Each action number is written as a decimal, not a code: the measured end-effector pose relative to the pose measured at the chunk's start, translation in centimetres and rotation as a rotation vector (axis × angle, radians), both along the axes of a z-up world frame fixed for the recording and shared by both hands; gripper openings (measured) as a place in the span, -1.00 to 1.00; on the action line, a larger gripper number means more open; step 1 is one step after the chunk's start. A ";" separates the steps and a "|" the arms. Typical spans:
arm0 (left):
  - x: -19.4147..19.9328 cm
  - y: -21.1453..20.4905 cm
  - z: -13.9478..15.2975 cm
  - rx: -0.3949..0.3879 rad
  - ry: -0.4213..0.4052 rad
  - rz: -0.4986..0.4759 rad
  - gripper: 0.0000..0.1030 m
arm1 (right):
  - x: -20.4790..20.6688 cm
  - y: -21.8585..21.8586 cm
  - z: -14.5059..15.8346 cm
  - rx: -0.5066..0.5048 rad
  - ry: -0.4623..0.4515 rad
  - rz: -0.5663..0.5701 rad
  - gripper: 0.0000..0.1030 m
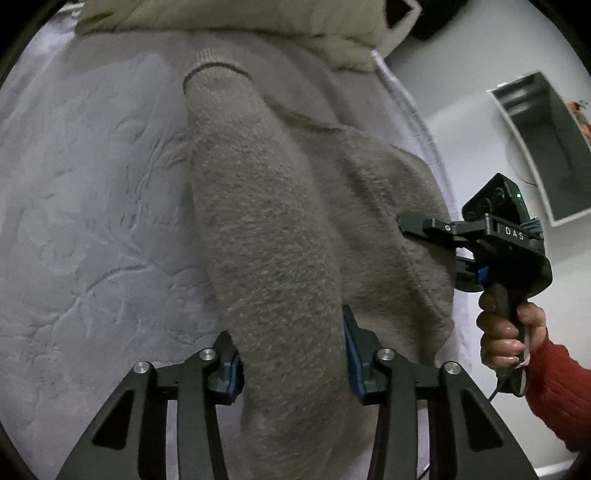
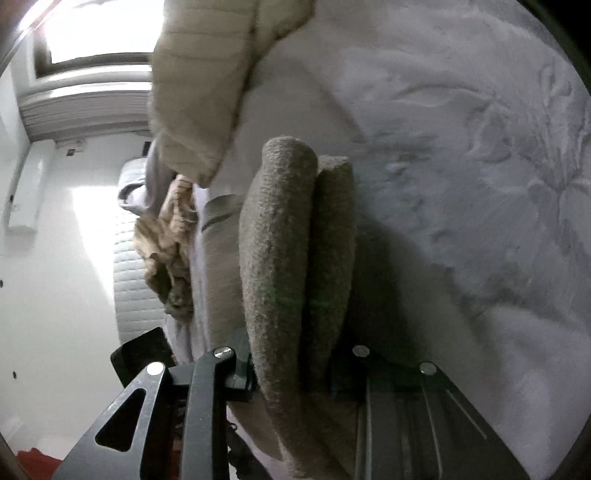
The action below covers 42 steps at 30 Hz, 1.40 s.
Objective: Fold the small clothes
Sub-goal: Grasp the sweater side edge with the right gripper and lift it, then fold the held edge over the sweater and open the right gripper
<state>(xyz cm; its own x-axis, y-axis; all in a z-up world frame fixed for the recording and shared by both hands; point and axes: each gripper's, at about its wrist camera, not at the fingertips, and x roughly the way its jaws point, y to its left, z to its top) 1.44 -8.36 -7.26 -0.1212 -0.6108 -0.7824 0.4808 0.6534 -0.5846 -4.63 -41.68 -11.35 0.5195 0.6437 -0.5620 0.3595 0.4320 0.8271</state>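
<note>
My left gripper [image 1: 291, 354] has its blue-padded fingers [image 1: 356, 354] clamped on a thick fold of the fuzzy grey-beige knit sweater [image 1: 266, 229], fabric bunched btw the pads and running away from me across the pale lilac embossed bedspread [image 1: 92, 221]. The sweater's ribbed cuff w/ a dark stripe [image 1: 216, 66] lies at the far end of that long fold, on the bedspread. My right gripper [image 1: 404, 227] comes in from the side, black body marked DAS, its fingers closed on the sweater's right edge; my right hand [image 1: 506, 332] wraps the handle, red knit sleeve [image 1: 554, 391] behind it. In the right wrist view the same sweater [image 2: 280, 266] sits as two rolled layers pinched btw that gripper's fingers [image 2: 240, 373], lifted above the bedspread [image 2: 461, 147]. A cream quilted blanket [image 1: 229, 18] lies past the sweater at the top of the bed. A tan crumpled garment [image 2: 170, 243] sits near the bed edge, left of the sweater in the right wrist view. White wall w/ a grey recessed shelf [image 1: 543, 147] off to the right
</note>
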 end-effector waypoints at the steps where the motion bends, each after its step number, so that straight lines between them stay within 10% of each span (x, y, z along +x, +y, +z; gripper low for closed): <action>1: -0.1 0.5 0.3 -0.012 -0.002 -0.002 -0.14 | -0.2 0.5 0.7 0.007 -0.010 -0.006 -0.42; 13: -2.8 8.8 7.2 -0.095 -0.039 -0.005 -0.14 | -3.2 8.0 6.9 0.067 -0.059 -0.013 -0.42; 23: -6.3 18.5 7.1 0.027 -0.050 0.006 -0.13 | -6.2 18.1 3.3 0.143 0.020 0.041 -0.42; 31: -7.8 21.8 1.6 0.224 -0.102 0.081 -0.03 | -4.3 20.0 -2.0 -0.172 0.150 0.178 -0.38; 34: -7.9 22.5 2.1 0.247 -0.128 0.092 0.22 | -4.3 19.5 -1.2 -0.384 0.180 0.221 0.12; 38: -8.5 23.7 3.5 0.322 -0.192 0.117 0.44 | -5.9 18.7 1.7 -0.524 0.232 0.184 0.17; 42: -9.5 25.4 4.5 0.360 -0.186 0.154 0.64 | -8.2 20.1 4.7 -0.519 0.201 0.174 -0.56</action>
